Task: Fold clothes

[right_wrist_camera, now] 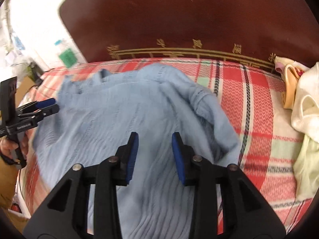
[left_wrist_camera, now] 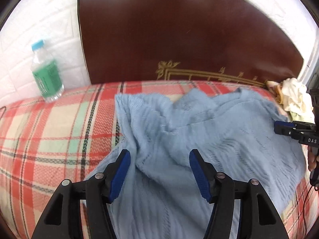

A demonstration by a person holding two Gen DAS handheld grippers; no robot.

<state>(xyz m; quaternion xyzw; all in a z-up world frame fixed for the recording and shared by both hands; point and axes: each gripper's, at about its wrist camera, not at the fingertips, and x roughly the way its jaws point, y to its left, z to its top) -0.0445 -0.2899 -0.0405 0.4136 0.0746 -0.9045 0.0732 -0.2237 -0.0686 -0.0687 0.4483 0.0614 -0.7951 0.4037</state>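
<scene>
Now both hand-held grippers, left (left_wrist_camera: 159,171) & right (right_wrist_camera: 155,156), gape empty over crumpled blue sweater (left_wrist_camera: 179,131) on plaid bed (left_wrist_camera: 49,123).

A water bottle (left_wrist_camera: 46,71) stands on the plaid bedspread (left_wrist_camera: 49,123) near the dark headboard (left_wrist_camera: 179,35), perhaps wooden.

A pale blue knitted garment (left_wrist_camera: 179,131) lies rumpled and unfolded on a bed covered with a red, cream and green plaid blanket (left_wrist_camera: 49,131). Its ribbed, openwork fabric is bunched into ridges across the middle, with the upper edge crumpled toward the dark headboard (left_wrist_camera: 179,29). The lower part spreads toward the near edge of the bed; the picture is slightly blurred.
</scene>
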